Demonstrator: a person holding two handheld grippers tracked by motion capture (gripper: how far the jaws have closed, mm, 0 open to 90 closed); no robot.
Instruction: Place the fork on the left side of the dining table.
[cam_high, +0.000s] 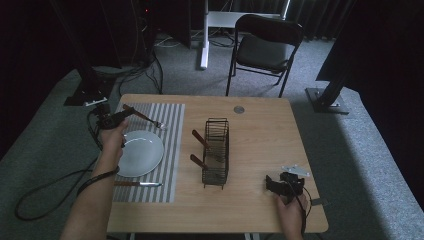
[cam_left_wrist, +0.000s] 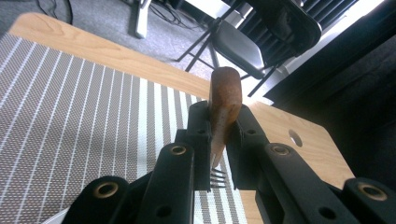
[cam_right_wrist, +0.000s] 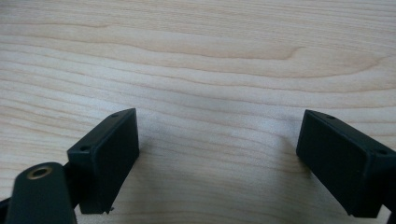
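While the left gripper (cam_high: 121, 116) hangs over the far left part of the striped mat (cam_high: 170, 150), its jaws are clamped on the wooden handle of a fork (cam_left_wrist: 223, 112), whose tines point down toward the mat. A white plate (cam_high: 142, 152) lies on the mat just beside that hand, and a knife (cam_high: 137, 184) lies near the mat's front edge. At the near right corner of the wooden surface (cam_high: 260, 130), the right gripper (cam_high: 272, 184) rests with jaws spread wide, holding nothing. A wire rack (cam_high: 216, 150) with two wooden handles stands between them.
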